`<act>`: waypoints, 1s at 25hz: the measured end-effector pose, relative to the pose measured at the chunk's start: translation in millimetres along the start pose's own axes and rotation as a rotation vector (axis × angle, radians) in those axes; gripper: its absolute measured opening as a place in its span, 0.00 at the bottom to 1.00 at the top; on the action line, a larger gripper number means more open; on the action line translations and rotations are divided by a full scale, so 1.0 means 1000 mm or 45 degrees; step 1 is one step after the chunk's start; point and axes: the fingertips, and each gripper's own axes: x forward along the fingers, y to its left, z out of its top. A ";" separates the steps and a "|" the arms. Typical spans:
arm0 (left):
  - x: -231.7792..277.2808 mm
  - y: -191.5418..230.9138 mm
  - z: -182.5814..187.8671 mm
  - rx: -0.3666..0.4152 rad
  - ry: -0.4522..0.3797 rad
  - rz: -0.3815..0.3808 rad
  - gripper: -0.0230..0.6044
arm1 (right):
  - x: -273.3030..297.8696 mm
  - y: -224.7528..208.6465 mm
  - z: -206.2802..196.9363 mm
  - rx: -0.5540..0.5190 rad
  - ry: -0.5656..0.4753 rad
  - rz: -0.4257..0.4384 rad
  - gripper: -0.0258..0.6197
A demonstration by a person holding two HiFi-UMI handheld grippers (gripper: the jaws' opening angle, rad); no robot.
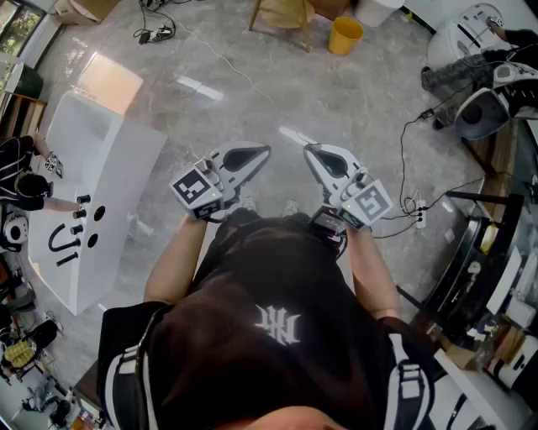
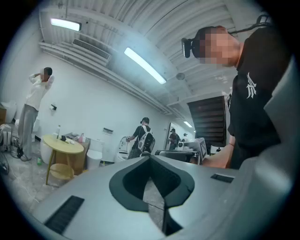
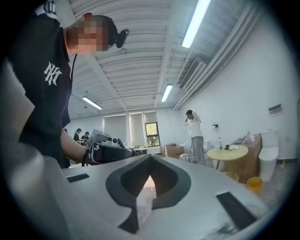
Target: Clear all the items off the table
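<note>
Both grippers are held at waist height over the grey floor, pointing away from the person's body. My left gripper (image 1: 262, 152) has its jaws together with nothing between them, and my right gripper (image 1: 309, 149) is shut and empty too. In the left gripper view the closed left gripper (image 2: 150, 157) points toward a round yellow table (image 2: 63, 143) far off at the left, with a few small items on top. The right gripper view shows the closed right gripper (image 3: 150, 157) and the same yellow table (image 3: 228, 153) at the far right. Neither gripper is near the table.
A white counter (image 1: 94, 189) with black fittings stands at the left. A yellow bucket (image 1: 345, 35) and a wooden stool (image 1: 282, 15) are ahead. Cables and a power strip (image 1: 420, 217) lie on the floor at the right. People stand in the background.
</note>
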 end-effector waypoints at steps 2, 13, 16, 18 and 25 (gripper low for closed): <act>0.001 -0.001 0.002 0.006 -0.006 -0.002 0.06 | 0.001 0.001 0.002 -0.011 -0.007 0.010 0.04; 0.007 -0.001 0.005 0.020 -0.011 0.014 0.06 | -0.005 -0.011 0.006 -0.004 -0.029 -0.037 0.04; 0.010 0.000 0.002 0.022 -0.002 0.014 0.06 | -0.005 -0.012 0.004 0.005 -0.018 -0.032 0.04; 0.012 -0.001 0.001 0.018 0.002 0.012 0.06 | -0.005 -0.012 0.003 0.013 -0.008 -0.029 0.04; 0.018 -0.004 0.001 0.012 -0.005 0.005 0.06 | -0.007 -0.016 0.001 0.019 0.002 -0.027 0.04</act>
